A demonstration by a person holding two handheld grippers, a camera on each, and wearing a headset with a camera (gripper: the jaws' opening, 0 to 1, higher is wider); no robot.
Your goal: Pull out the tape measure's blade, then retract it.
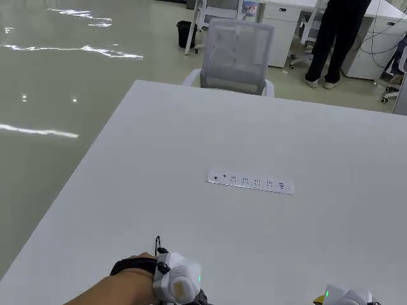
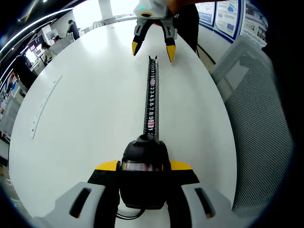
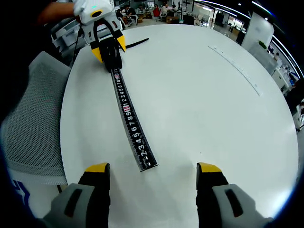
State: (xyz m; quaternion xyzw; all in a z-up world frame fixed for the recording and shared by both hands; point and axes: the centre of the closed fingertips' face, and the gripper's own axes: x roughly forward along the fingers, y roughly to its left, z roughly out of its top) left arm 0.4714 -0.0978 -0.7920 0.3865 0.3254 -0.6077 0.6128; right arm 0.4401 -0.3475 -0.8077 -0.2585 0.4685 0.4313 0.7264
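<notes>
**Mia:** Where is the tape measure sitting?

**Ben:** The left gripper [image 2: 145, 165], with its yellow tips, is squeezing the black, rounded plastic tape measure case [image 2: 144, 183]. The case is resting on the smooth white table [image 2: 85, 109], snug between both tips.

**Mia:** And the blade?

**Ben:** The long, thin, dark metal blade [image 2: 151, 99] with light numbers is lying flat and straight on the table. It is running from the case right toward the right gripper [image 3: 153, 167].

**Mia:** Is the right gripper holding it?

**Ben:** No. Its fingers are standing wide apart and holding nothing. The blade's end is lying just in front of the gap between them, a bit nearer one tip, and not touching.

**Mia:** So what is coming next?

**Ben:** I am thinking the blade is already out, so going back in is the part left. The left gripper is on the case, so it is nearer that job. The blade is looking stiff and springy, so it may be snapping back fast.
</notes>
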